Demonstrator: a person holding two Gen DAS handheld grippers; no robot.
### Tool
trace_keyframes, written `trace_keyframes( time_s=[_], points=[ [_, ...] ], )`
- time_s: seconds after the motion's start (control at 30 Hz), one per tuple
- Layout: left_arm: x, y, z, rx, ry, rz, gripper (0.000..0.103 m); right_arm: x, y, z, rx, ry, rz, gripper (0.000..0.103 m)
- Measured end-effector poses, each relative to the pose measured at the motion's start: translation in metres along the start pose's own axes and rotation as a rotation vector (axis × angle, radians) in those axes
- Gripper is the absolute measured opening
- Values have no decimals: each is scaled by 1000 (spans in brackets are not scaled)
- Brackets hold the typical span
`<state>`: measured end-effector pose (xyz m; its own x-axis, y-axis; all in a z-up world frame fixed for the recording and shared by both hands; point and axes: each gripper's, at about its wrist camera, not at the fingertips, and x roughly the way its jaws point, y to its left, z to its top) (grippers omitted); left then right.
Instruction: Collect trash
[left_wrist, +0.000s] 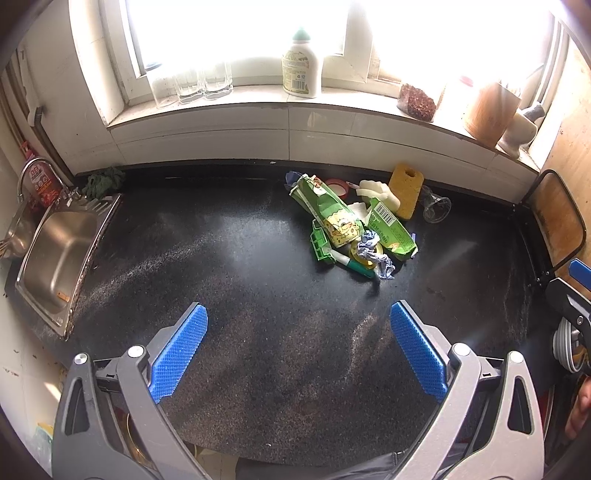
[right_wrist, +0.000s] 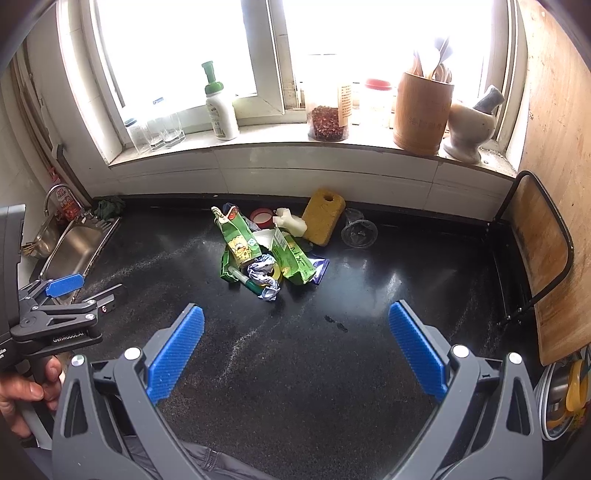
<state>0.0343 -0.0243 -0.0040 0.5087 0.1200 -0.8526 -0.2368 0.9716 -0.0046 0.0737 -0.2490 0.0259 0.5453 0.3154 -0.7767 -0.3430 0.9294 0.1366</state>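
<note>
Trash (left_wrist: 351, 225) lies heaped on the bench (left_wrist: 258, 295) ahead of both tongs, slightly right of the left tongs (left_wrist: 297, 325) and slightly left of the right tongs (right_wrist: 295, 325); both hover level, spread wide and empty, a hand (right_wrist: 26, 391) gripping the left handle

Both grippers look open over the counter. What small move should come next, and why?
Probably ease the right gripper forward toward the crumpled paper at the near edge of the trash pile. Both grippers are open and hold nothing, bare counter lies between them and the pile, and the left gripper sits no nearer.
</note>
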Motion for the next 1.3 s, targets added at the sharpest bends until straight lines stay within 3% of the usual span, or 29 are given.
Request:
trace_keyframes(
  time_s=[0.97, 1.3],
  points=[
    [25, 3, 18, -13, 40, -12, 96, 29, 3, 14, -16, 48, 24, 97],
    [64, 0, 29, 1, 85, -8, 96, 64, -1, 23, -40, 51, 60, 97]
  ],
)
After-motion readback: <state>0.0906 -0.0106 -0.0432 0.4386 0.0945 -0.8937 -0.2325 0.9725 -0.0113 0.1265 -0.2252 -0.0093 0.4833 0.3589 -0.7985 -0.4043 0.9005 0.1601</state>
